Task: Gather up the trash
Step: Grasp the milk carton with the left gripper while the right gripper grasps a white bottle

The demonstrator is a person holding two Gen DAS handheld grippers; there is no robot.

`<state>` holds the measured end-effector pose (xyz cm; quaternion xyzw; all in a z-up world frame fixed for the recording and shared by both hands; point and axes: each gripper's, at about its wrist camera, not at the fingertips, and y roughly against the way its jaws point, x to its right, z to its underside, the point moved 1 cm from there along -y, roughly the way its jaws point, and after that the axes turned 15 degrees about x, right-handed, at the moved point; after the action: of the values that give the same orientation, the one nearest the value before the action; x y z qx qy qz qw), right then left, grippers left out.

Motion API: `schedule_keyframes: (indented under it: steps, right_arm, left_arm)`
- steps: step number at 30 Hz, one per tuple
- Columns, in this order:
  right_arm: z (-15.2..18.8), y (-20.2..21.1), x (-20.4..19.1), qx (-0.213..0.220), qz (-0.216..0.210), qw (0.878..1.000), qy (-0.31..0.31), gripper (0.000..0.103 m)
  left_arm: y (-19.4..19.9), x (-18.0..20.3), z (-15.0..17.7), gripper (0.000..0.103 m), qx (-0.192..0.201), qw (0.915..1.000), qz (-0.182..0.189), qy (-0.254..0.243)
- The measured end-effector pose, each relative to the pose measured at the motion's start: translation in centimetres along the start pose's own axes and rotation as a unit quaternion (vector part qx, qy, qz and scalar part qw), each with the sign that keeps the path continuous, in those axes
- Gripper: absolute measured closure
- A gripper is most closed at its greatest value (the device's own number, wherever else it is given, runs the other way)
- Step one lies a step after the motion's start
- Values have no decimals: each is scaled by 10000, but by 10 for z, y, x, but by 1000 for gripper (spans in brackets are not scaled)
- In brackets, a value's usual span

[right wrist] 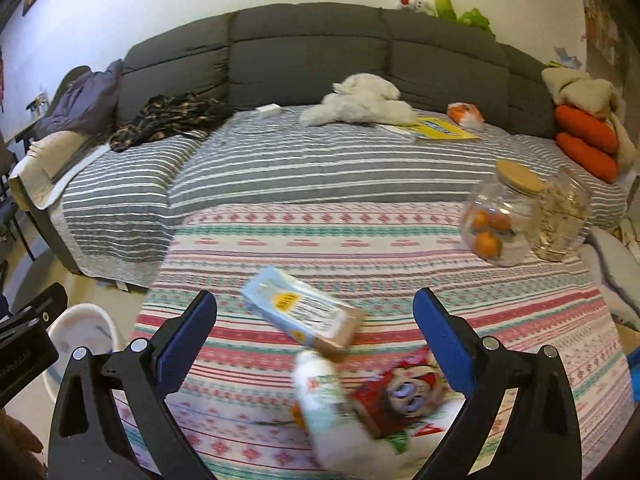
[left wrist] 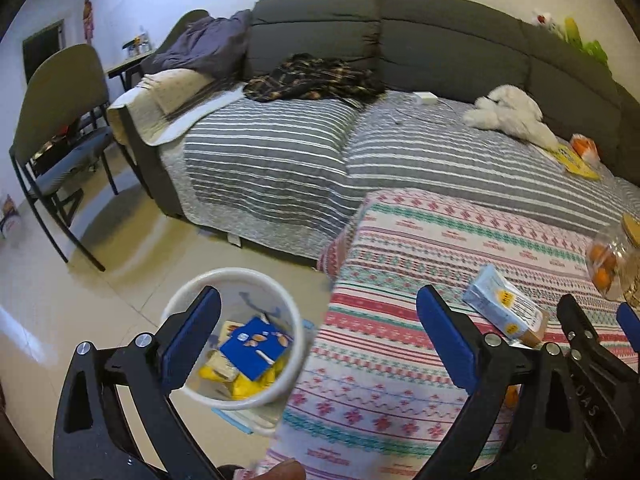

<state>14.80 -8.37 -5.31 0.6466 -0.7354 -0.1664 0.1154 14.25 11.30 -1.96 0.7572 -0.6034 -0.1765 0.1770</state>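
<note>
I am holding the left gripper (left wrist: 318, 336) spread empty beside the near-left white bin (left wrist: 280, 292), already receiving wrappers, and the right gripper (right wrist: 316, 334) spread around the pale blue carton (right wrist: 300, 312), lining up its pickup

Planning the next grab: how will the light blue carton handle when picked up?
The carton looks like stiff, flat-sided card, so it should grip firmly and not roll. Lying on its side as trash, it is probably empty and light; a hard squeeze may crumple it.
</note>
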Motion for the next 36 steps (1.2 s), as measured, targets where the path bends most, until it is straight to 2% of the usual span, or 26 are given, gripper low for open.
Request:
schedule_keyframes:
  steps: [3,6,11,13,17,19,21,23,25,26,27,28,29,30,33,36]
  right_arm:
    - [0,2,24,-65,93,9999,-48,7]
    - [1,3,57,-183,232,9995,-121,7]
    - [2,6,120,-419,521,9976,-197,7]
    - [3,8,144,-503,596,9962,-387,7]
    - [14,7,195,-952,616,9885,-1002,7]
    - [17,8,209,-1087,610,9852,-1173,7]
    - [22,7,224,-1273,539,9812,-1347,7]
    - [27,5,232,-1425,467,9769,-1520,7]
    - [33,0,236,-1632,360,9709,-1714,7]
    - [36,-2,236,-1743,260,9670,-1842,7]
    - [38,-3,236,-1821,171,9635,-1956,7]
    - [39,-4,235,-1885,96,9600,-2070,7]
    - [40,-5,234,-1940,11,9559,-2207,7]
    - [40,-5,231,-1961,-71,9534,-2291,7]
    - [35,-6,216,-1923,-241,9557,-2216,7]
    - [32,-5,195,-1883,-347,9625,-1922,7]
  left_arm:
    - [-5,21,6,9,-154,9997,164,-69]
    - [-11,48,17,9,-455,9976,506,-147]
    - [-24,87,32,9,-772,9948,613,-250]
    - [-31,102,34,9,-927,9930,709,-191]
    - [-52,141,28,9,-1315,9880,800,92]
    - [-71,162,27,9,-1779,9810,747,190]
    - [-94,180,31,9,-2332,9712,471,116]
    - [-120,190,38,9,-2881,9568,237,330]
    - [-137,191,47,8,-3158,9469,39,598]
    - [-143,190,50,13,-3266,9428,-25,662]
    - [-149,190,56,30,-3405,9364,60,845]
    - [-152,190,58,34,-3466,9341,90,853]
    - [-150,191,56,41,-3356,9394,39,697]
    - [-147,192,54,45,-3220,9443,230,641]
    - [-137,187,47,47,-3007,9486,597,785]
    - [-115,176,31,47,-2530,9623,775,636]
